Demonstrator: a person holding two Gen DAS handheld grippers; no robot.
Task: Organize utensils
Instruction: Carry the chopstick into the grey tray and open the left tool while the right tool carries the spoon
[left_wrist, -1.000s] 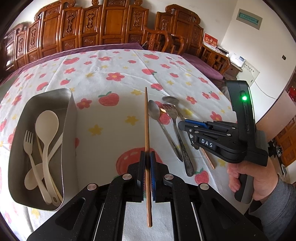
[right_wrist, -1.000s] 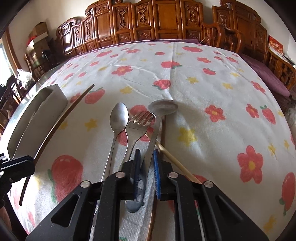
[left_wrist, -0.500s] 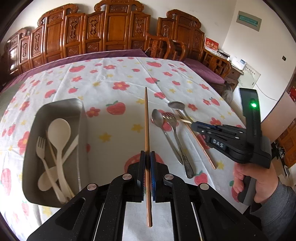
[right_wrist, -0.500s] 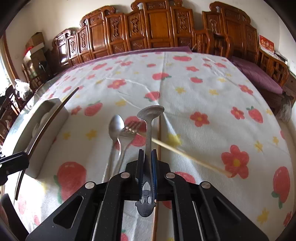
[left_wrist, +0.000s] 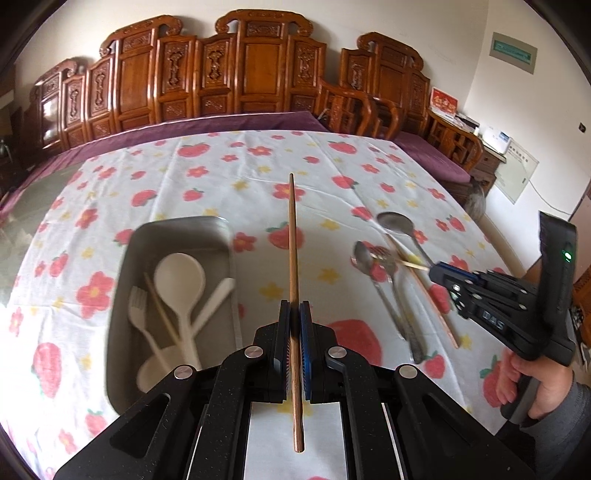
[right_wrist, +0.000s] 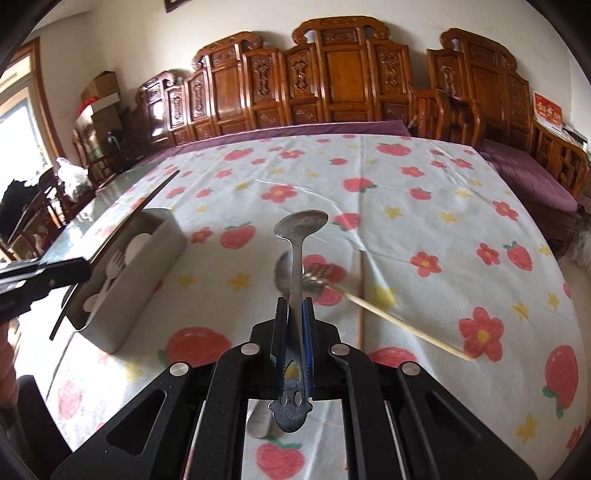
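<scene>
One second ago the right gripper (right_wrist: 293, 332) stood with its jaws apart around the handle of a metal spoon (right_wrist: 300, 229) that lay on the tablecloth (right_wrist: 424, 206); half a second ago the jaws had closed on it. Now the spoon is lifted clear of the cloth and points forward from the gripper, with its bowl in the air above the pile and its handle end sticking out behind the pads. The left gripper (left_wrist: 294, 339) has not changed its grip: its jaws are pressed together on a brown chopstick (left_wrist: 292, 258), which runs straight forward between them. What has changed on this side is the place, since the tray (left_wrist: 122, 280) now sits closer to the middle of the left view, so I judge that the left hand has moved toward it. The tray already holds a white spoon (left_wrist: 180, 275), a white fork (left_wrist: 137, 306) and a thin stick, and it stands on the cloth to the left of the chopstick, well apart from the pile. On the cloth there remain a second spoon (left_wrist: 361, 255), a fork (right_wrist: 322, 275), a pale chopstick (right_wrist: 402, 321) that crosses them, and another brown stick (left_wrist: 439, 314). For the task this means that both grippers are loaded at once, and the next step is probably to carry both pieces to the tray. The spoon is heavy at the front and may turn in the pads.
</scene>
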